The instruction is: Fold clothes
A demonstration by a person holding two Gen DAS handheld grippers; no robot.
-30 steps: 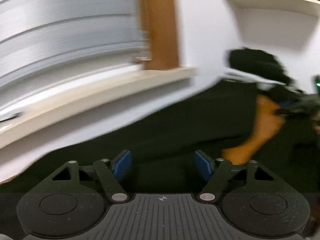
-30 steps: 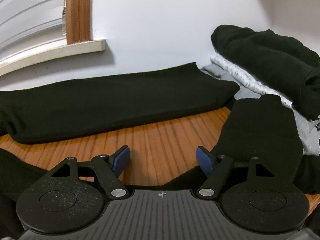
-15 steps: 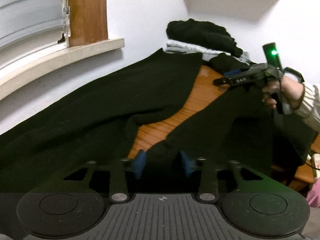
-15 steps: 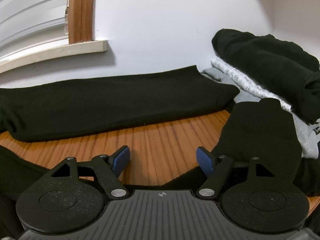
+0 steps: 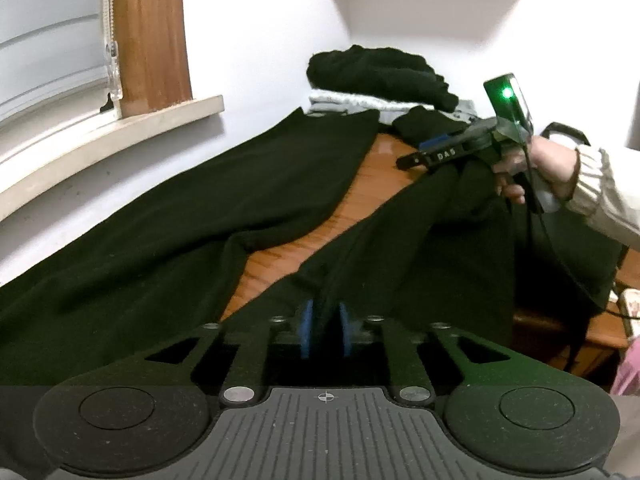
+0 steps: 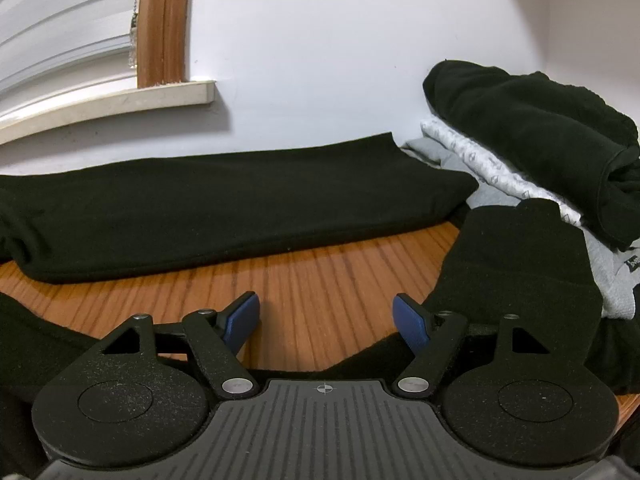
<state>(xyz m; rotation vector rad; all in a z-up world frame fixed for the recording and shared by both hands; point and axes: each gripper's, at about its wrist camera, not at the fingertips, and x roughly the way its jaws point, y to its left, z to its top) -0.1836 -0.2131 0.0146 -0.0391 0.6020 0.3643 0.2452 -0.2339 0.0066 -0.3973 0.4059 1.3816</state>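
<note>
Left gripper pinches black trousers on bench

L fingers narrow, just eased slightly, cloth fold between; R gripper fingers wide, empty, over bare wood. Step: gathering near leg; next likely needs R grip, then lift toward far edge.

Both views are evenly lit by soft indoor light – no hard beam is visible. The white wall renders bright, close to washed out. The window sill casts a soft grey shadow onto the wall beneath it. The black trousers read as near-solid dark areas with little fold detail. The wooden table shows a pale sheen at its far end in the left view. A green indicator lamp glows with a slight halo. Fisheye distortion bends straight edges into curves, and the frame corners are black. The left view is slightly soft; the right view is sharp.
</note>
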